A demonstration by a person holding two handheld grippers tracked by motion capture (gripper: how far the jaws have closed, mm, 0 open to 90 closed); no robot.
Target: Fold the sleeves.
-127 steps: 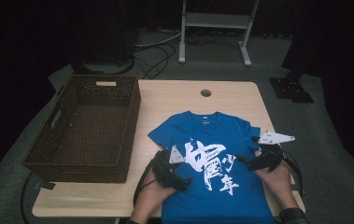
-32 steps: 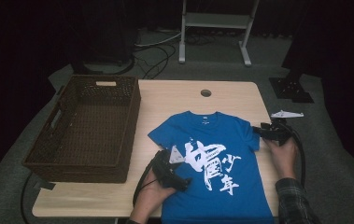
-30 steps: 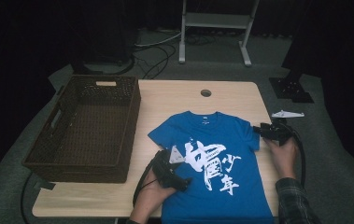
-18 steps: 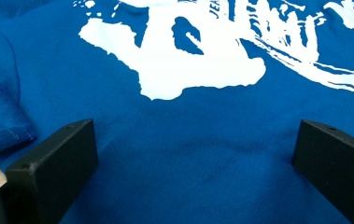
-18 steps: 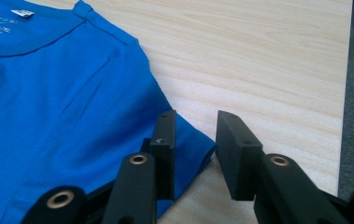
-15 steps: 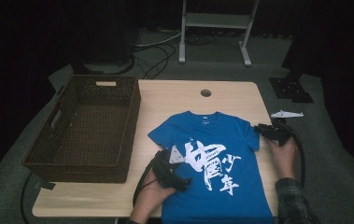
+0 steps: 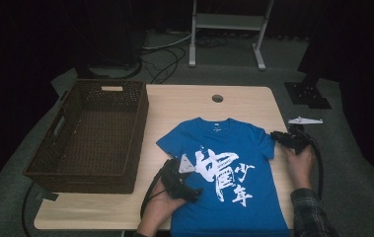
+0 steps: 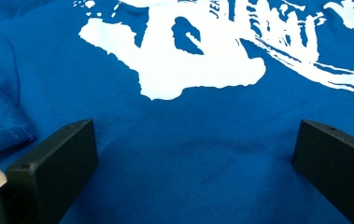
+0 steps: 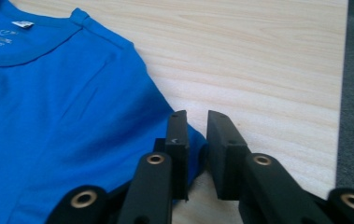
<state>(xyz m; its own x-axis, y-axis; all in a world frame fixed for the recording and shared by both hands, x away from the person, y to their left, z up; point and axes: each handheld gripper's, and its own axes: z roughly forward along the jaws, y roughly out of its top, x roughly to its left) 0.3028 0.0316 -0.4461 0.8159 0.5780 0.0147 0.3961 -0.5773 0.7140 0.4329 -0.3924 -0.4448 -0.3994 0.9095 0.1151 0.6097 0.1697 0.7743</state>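
A blue T-shirt [image 7: 234, 148] with white print lies flat, front up, on the wooden table [image 7: 184, 106]. My left gripper [image 7: 194, 193] rests on the shirt's lower left part. Its jaws stand open and wide apart on the cloth [image 8: 118, 112] in the left gripper view, with nothing pinched in the left gripper [image 8: 195, 140]. My right gripper [image 7: 279, 137] sits at the right sleeve [image 7: 266, 143]. Its jaws have just been closing and stand a narrow gap apart. In the right gripper view the sleeve's hem corner [image 9: 195, 140] lies between the jaws of the right gripper [image 9: 196, 115].
A dark wicker basket [image 7: 41, 168] stands on the table's left part. A round cable hole [image 7: 217, 98] is near the far edge. Bare wood lies beyond the shirt's collar [image 9: 25, 51]. A metal stand [image 7: 226, 29] and cables sit on the floor behind.
Since the oldest frame my right hand has moved away from me, from beside the shirt's middle to the right sleeve. Over the last second both hands have kept still.
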